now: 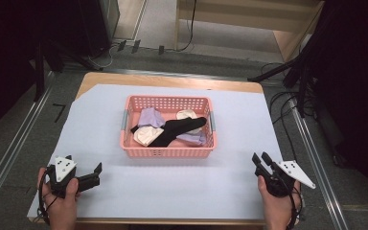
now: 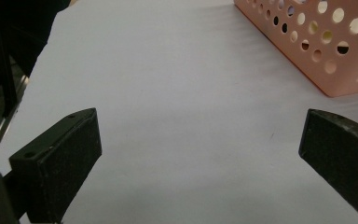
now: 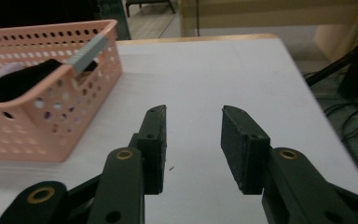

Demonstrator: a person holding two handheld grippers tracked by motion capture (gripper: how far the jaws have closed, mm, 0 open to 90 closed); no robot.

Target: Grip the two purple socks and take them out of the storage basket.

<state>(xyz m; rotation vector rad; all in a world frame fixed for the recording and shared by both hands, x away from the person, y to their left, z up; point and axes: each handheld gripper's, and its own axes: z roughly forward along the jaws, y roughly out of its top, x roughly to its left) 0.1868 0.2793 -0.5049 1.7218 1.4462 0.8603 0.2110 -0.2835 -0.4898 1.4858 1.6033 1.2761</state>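
Pink plastic, pierced with rows of round holes, makes up the basket point(image 1: 168, 152) that we see sitting in the middle of the bench point(image 1: 230, 187), on the pale sheet that covers most of the top. Inside it lies a small heap of socks: a black sock point(image 1: 179, 130) stretched across the middle, lilac ones point(image 1: 151, 116) at the far left and near right, and cream ones point(image 1: 145, 135) at the near left and far right. Grey handles sit on the basket's two short sides.

We hold the left gripper point(image 1: 93, 174) at the near left corner of the bench, well apart from the basket, its jaws pointing right towards the middle. In the left gripper view its jaws stand wide apart with nothing between them but bare sheet, and the basket's near left corner point(image 2: 335, 51) shows at the upper right.

We hold the right gripper point(image 1: 261, 159) at the near right of the bench, also well apart from the basket, jaws pointing towards the far side and slightly left. In the right gripper view point(image 3: 193, 140) its jaws are partly open, with a clear gap between the pads and nothing in it. The basket point(image 3: 51, 121) lies off to the left of those jaws, the black sock point(image 3: 18, 81) visible over its rim.
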